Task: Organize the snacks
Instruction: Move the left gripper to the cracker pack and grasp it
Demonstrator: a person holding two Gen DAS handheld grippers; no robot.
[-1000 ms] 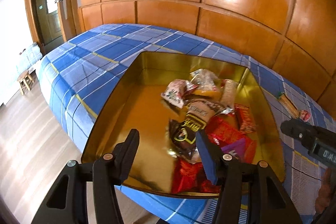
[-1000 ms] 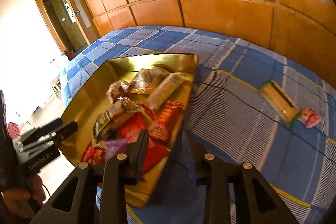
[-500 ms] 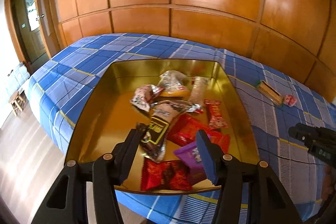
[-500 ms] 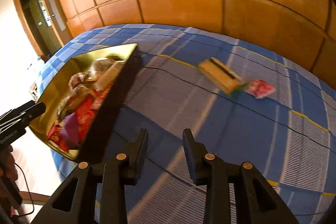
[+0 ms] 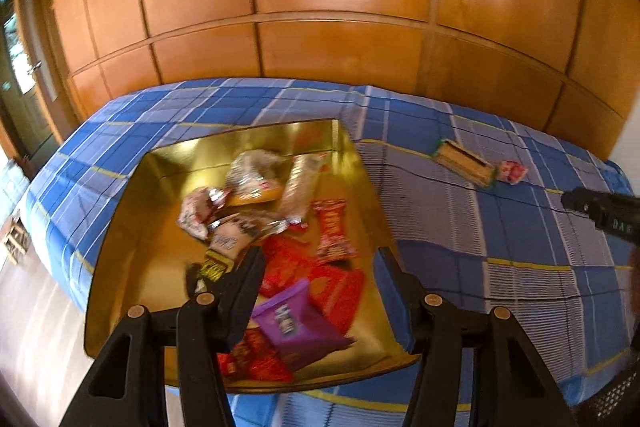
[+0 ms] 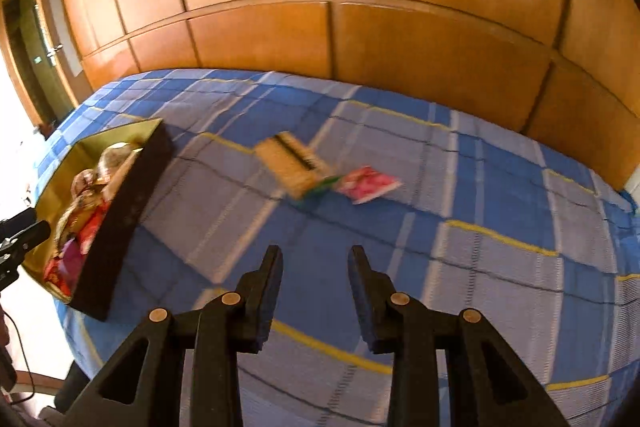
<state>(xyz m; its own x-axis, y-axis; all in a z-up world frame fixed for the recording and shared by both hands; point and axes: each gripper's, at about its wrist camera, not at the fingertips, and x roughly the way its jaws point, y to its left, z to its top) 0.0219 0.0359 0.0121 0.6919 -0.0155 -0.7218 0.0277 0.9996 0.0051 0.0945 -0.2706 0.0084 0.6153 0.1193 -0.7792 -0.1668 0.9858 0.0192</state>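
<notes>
Most snacks lie in the gold tin (image 5: 120, 227) on the bed (image 6: 480, 267); a cracker pack (image 6: 292, 163) and pink packet (image 6: 368, 185) remain outside, well apart from it; left tool (image 5: 316, 279) and right tool (image 6: 316, 275) both spread, pinching nothing.

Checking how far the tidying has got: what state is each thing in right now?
Gold tin: open, holding many snack packets.
Cracker pack: lying on the bedspread, outside the tin.
Pink packet: on the bedspread beside the cracker pack.
Left gripper: open, empty.
Right gripper: open, empty.
</notes>
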